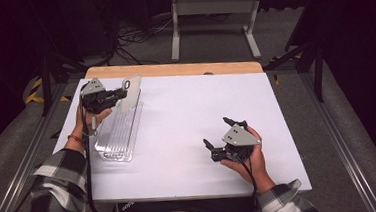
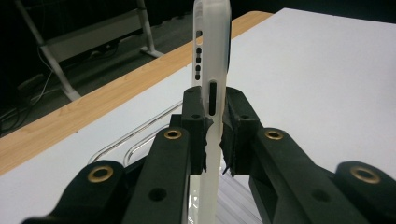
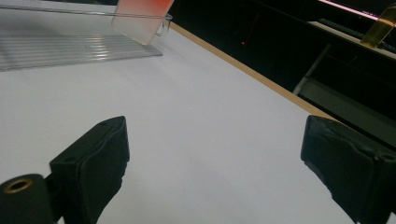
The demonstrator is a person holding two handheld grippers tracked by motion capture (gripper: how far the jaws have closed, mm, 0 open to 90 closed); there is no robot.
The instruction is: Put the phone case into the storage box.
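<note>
A: Starting at the left of the table: the left gripper [image 1: 123, 93] is clamped on a translucent phone case [image 1: 131, 92], lifted clear and hanging over the far end of the clear ribbed tray [image 1: 119, 132].

B: The left gripper view shows that bite nicely. The pads [image 2: 198, 122] pinch the case [image 2: 212, 60] edge-on, right by the long side slot and below the row of small button holes.

A: How would you expect it to handle?

B: Light, I'd say, and bendy (it looks like soft frosted plastic). Thin walls flex, so gripping across the flat back near an edge seems safer than squeezing a bare rim. Smooth too, so it could slide in the pads if swung quickly.

A: And over to the right?

B: The right gripper [image 1: 221, 132] rests low on the white table [image 1: 186, 111], jaws spread wide, holding nothing.
</note>
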